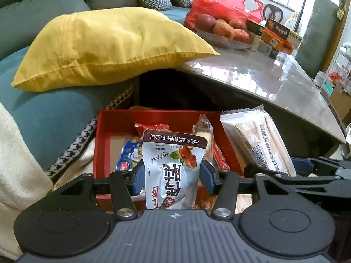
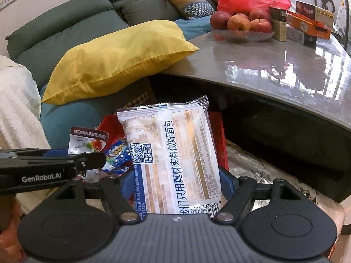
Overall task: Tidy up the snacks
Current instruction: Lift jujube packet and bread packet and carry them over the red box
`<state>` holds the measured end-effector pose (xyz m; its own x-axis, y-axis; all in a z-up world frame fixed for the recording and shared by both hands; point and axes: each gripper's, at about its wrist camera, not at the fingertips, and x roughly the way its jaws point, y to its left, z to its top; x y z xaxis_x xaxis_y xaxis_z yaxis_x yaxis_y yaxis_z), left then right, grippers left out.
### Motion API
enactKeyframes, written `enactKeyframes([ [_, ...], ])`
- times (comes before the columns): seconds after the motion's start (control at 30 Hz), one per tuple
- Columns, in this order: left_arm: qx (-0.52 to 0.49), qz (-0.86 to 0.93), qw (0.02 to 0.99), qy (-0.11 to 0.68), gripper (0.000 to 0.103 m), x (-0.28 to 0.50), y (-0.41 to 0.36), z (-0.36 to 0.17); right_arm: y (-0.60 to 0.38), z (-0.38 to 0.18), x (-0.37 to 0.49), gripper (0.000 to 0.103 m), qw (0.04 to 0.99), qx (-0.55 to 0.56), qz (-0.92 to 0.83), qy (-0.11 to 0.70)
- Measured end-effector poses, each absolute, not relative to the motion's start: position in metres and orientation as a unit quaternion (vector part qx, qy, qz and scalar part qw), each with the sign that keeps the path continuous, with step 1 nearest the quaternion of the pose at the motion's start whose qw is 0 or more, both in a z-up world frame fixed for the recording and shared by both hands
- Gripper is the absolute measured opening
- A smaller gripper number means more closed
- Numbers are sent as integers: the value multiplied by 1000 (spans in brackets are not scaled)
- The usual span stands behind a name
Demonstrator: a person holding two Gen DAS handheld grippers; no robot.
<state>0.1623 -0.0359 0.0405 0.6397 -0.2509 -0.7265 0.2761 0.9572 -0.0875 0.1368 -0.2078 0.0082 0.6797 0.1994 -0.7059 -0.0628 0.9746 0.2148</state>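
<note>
1. Over the red box (image 1: pixel 103 144), the left gripper (image 1: pixel 173 173) is clamped on a white chestnut pouch (image 1: pixel 173 166), held upright above the loose snacks (image 1: pixel 129 153) inside.
2. Right gripper (image 2: pixel 177 182) is closed on a bread pack (image 2: pixel 173 153), just beside the box's right wall.
3. Both packs sit close together; the left gripper's arm shows right next to the bread pack in the right view.
4. Risk: slick foil pouch could slide out of the pads if tilted.
5. Risk: the long bread pack could catch the box wall or get crushed by a tight grip.
6. Risk: grippers could bump when lowering together.
7. Worktop (image 2: pixel 274 70) with apples (image 2: pixel 239 23) is well apart.
</note>
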Motion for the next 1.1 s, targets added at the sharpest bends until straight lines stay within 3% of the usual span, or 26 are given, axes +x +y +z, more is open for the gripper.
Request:
enactKeyframes([
  [1.1, 19, -93, 903, 420, 61, 235, -38, 6, -188, -12, 219, 70, 904, 71, 58, 417],
])
